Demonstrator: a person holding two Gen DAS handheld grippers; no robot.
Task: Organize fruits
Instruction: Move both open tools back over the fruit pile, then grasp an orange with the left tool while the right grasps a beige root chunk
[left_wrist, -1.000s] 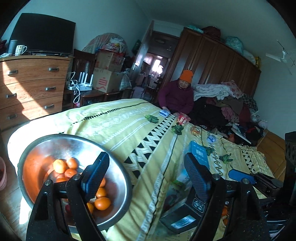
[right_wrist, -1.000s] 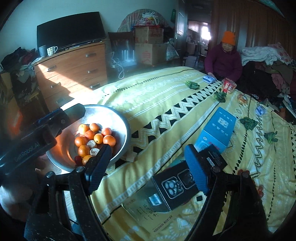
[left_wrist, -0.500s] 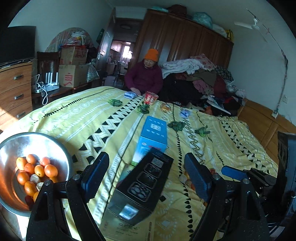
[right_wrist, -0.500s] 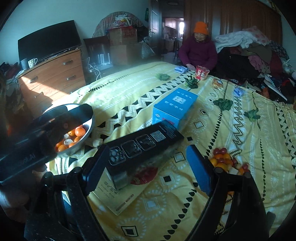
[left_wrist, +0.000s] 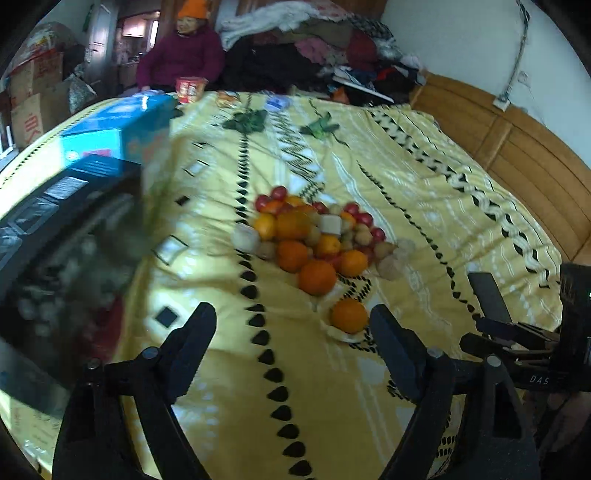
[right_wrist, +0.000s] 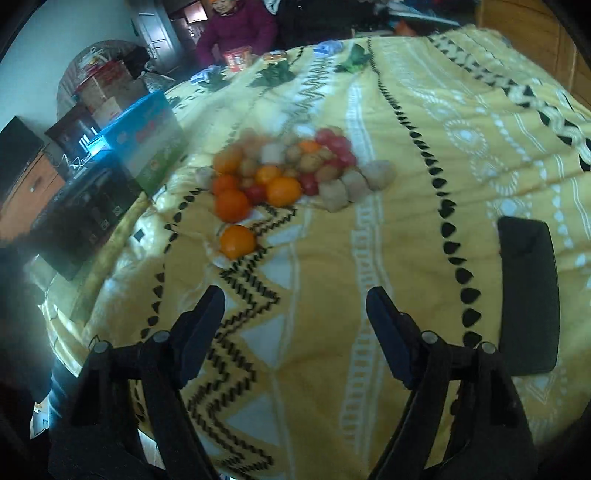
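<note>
A pile of mixed fruit (left_wrist: 314, 232) lies on the yellow patterned bedspread (left_wrist: 406, 177): oranges, small red fruits, brown and pale ones. One orange (left_wrist: 349, 315) lies apart at the near side of the pile. It also shows in the right wrist view (right_wrist: 237, 242), below the pile (right_wrist: 288, 170). My left gripper (left_wrist: 291, 347) is open and empty, just short of the lone orange. My right gripper (right_wrist: 295, 328) is open and empty, a little short of the fruit. The right gripper shows at the right edge of the left wrist view (left_wrist: 524, 332).
A black box (left_wrist: 55, 229) and a blue box (left_wrist: 122, 129) lie on the bed to the left of the fruit. A person in an orange hat (left_wrist: 184, 48) sits at the far end. A wooden headboard (left_wrist: 535, 158) bounds the right side.
Both grippers have swung right, away from the metal bowl of oranges, which has left both views. The fruit pile on the bedspread now sits ahead of both.
</note>
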